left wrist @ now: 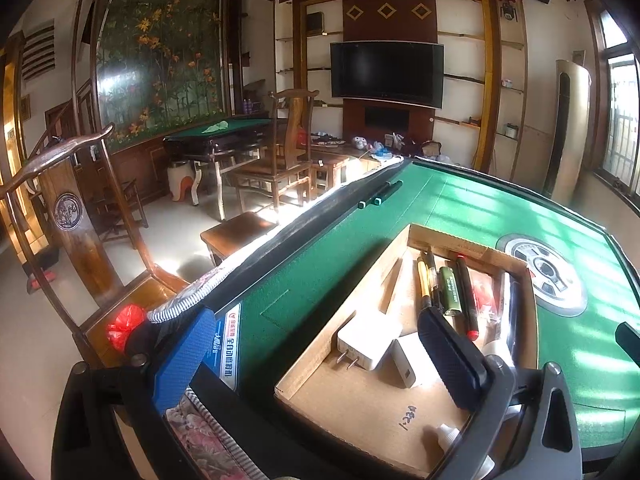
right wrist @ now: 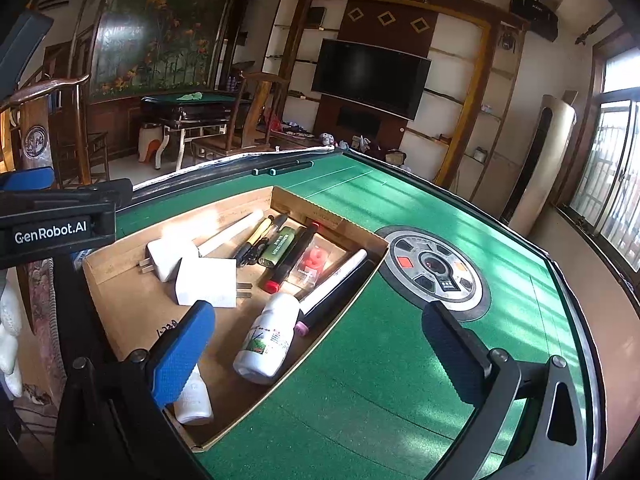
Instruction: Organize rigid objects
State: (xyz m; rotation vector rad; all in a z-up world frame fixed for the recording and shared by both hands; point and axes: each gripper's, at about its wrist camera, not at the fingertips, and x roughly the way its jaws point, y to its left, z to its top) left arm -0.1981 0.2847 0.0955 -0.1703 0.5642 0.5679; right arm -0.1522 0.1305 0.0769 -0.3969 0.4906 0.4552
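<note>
Green felt covers the mahjong table (right wrist: 400, 360), where a cardboard tray (right wrist: 120, 300) holds two white chargers (right wrist: 208, 280), pens (right wrist: 256, 238) and a white bottle (right wrist: 268, 340). Right gripper (right wrist: 320, 352) hovers wide open just before the bottle; left gripper (left wrist: 320, 352) gapes empty above the tray's near end.

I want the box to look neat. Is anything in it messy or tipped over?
Mostly neat: the pens lie side by side in the cardboard box. The white bottle lies on its side instead of standing, and the two white plugs sit crooked with their prongs pointing opposite ways. Nothing looks spilled or broken.
</note>
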